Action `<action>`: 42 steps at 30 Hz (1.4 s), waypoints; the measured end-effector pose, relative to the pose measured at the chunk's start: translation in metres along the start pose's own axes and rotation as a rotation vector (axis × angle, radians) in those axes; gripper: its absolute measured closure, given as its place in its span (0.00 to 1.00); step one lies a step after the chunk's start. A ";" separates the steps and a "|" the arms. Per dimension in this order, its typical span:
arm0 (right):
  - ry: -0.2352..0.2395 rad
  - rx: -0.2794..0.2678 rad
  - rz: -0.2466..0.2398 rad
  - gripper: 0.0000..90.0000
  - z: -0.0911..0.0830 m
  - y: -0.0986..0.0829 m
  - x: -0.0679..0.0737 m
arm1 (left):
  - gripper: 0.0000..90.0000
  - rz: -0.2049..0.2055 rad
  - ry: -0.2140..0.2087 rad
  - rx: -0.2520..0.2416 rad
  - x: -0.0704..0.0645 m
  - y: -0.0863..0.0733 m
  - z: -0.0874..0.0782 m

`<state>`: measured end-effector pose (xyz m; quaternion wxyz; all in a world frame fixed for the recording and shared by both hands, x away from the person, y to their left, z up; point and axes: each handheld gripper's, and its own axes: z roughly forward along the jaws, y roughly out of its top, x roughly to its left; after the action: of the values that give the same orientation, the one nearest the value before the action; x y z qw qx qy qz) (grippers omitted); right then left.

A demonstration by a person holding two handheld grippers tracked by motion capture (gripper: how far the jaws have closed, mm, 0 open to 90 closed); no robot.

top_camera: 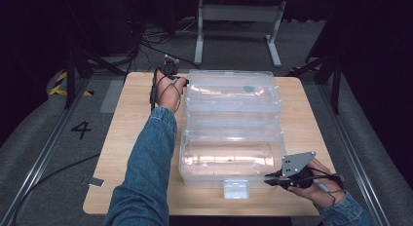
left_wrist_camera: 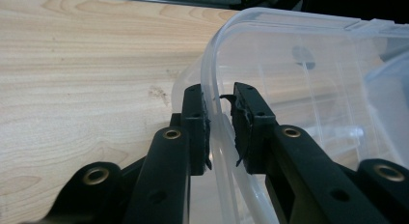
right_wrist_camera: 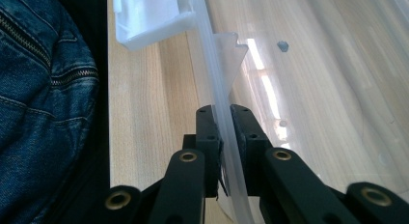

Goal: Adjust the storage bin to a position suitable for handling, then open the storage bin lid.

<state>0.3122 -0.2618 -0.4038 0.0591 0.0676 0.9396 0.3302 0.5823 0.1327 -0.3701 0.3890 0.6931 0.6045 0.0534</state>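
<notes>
Evidently both hands lift together: the clear plastic bin (top_camera: 233, 133) sits mid-desk (top_camera: 136, 138), right gripper (right_wrist_camera: 223, 125) fingers clamped on its near rim, left gripper (left_wrist_camera: 219, 122) fingers apart astride the far corner; close those first

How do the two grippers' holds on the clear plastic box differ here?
The left gripper straddles the clear plastic box at its far left rim with gaps beside the jaws; the right gripper is clamped tight on the near right rim. Both jaw pairs bracket a thin edge.
</notes>
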 end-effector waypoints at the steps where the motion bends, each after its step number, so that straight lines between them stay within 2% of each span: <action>1: -0.002 0.000 0.001 0.93 0.000 0.000 0.000 | 0.85 -0.001 -0.004 0.002 0.001 0.000 0.000; 9: 0.001 0.002 0.006 0.92 0.000 0.000 0.000 | 0.84 0.009 -0.023 -0.005 0.003 0.000 0.000; 11: 0.001 0.002 0.010 0.92 0.000 0.000 0.000 | 0.84 0.030 -0.037 -0.014 0.005 -0.001 0.000; 14: 0.000 -0.001 0.021 0.92 0.000 0.000 0.000 | 0.77 0.043 -0.031 -0.023 0.005 -0.003 -0.002; 15: 0.000 -0.001 0.021 0.92 0.000 0.000 0.000 | 0.77 0.058 -0.027 -0.036 0.005 -0.002 -0.003; 17: -0.001 -0.004 0.025 0.91 0.000 0.000 0.000 | 0.72 0.063 -0.046 -0.062 0.004 -0.002 -0.009; 19: -0.001 -0.021 0.033 0.88 -0.001 0.001 0.000 | 0.69 0.076 -0.048 -0.082 0.001 -0.001 -0.016; 21: 0.010 -0.062 0.049 0.85 -0.004 0.003 0.001 | 0.68 0.080 -0.056 -0.099 -0.002 -0.001 -0.023; 24: 0.006 -0.082 0.050 0.82 -0.008 0.005 0.002 | 0.66 0.101 -0.057 -0.114 -0.003 -0.002 -0.033; 26: -0.014 -0.104 0.066 0.79 -0.013 0.007 0.001 | 0.64 0.125 -0.065 -0.138 -0.009 -0.004 -0.049; 27: -0.019 -0.107 0.071 0.78 -0.014 0.006 0.001 | 0.64 0.125 -0.065 -0.138 -0.009 -0.004 -0.049; 28: -0.022 -0.114 0.086 0.76 -0.017 0.006 0.000 | 0.64 0.150 -0.071 -0.156 -0.013 -0.007 -0.061; 30: -0.028 -0.132 0.102 0.75 -0.022 0.006 -0.001 | 0.62 0.168 -0.070 -0.176 -0.017 -0.010 -0.073; 32: -0.040 -0.152 0.117 0.74 -0.029 0.006 -0.003 | 0.61 0.202 -0.078 -0.195 -0.021 -0.015 -0.089; 33: -0.040 -0.152 0.117 0.74 -0.029 0.006 -0.003 | 0.61 0.202 -0.078 -0.195 -0.021 -0.015 -0.089; 35: -0.059 -0.181 0.146 0.72 -0.042 0.006 -0.005 | 0.60 0.227 -0.086 -0.210 -0.025 -0.021 -0.103; 37: -0.069 -0.190 0.155 0.72 -0.047 0.006 -0.006 | 0.60 0.251 -0.093 -0.220 -0.028 -0.028 -0.117; 42: -0.131 -0.241 0.209 0.69 -0.071 0.004 -0.016 | 0.58 0.293 -0.085 -0.253 -0.032 -0.044 -0.146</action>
<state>0.3171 -0.3048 -0.3449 0.0934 0.1789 0.8752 0.4396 0.4596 0.1725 -0.2834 0.4862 0.7208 0.4688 0.1556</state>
